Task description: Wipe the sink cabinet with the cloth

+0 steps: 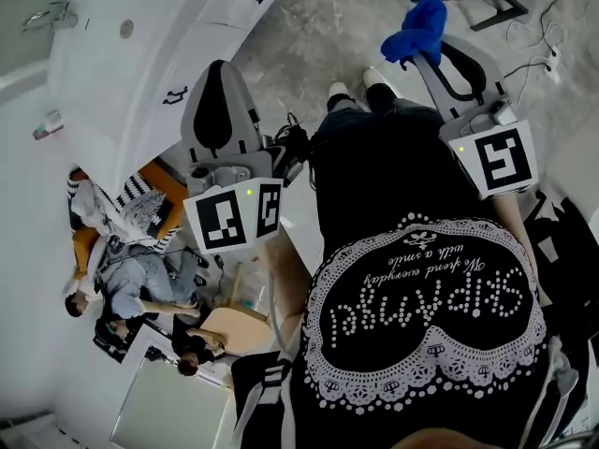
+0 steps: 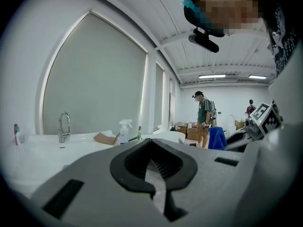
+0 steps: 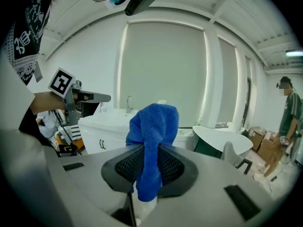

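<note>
Nearest the head camera we see the person's black top with white lettering (image 1: pixel 421 316), which fills the lower right of that view. Beyond it, both tools are held out in front of the body and point away from the person.

We find the blue terry cloth (image 3: pixel 154 136) in the right hand-held gripper (image 3: pixel 150 163). It is a soft, looped-pile fabric, bunched into a rounded wad. The wad rises above the jaw tips, and a narrower fold hangs down between the black ribbed pads. The jaws are closed on this fold, so the cloth is clamped. In the head view the cloth sits in the air over the grey mottled floor (image 1: pixel 318 17), well apart from the cabinet.

The left hand-held gripper (image 2: pixel 151 141) has its jaw tips together, with nothing between them. A slit of light shows behind the tips. In the head view this tool points toward the white sink cabinet (image 1: pixel 140 54), which lies at the upper left. The cabinet front carries small black handles, and a chrome tap (image 2: pixel 63 126) stands on its top.
</note>
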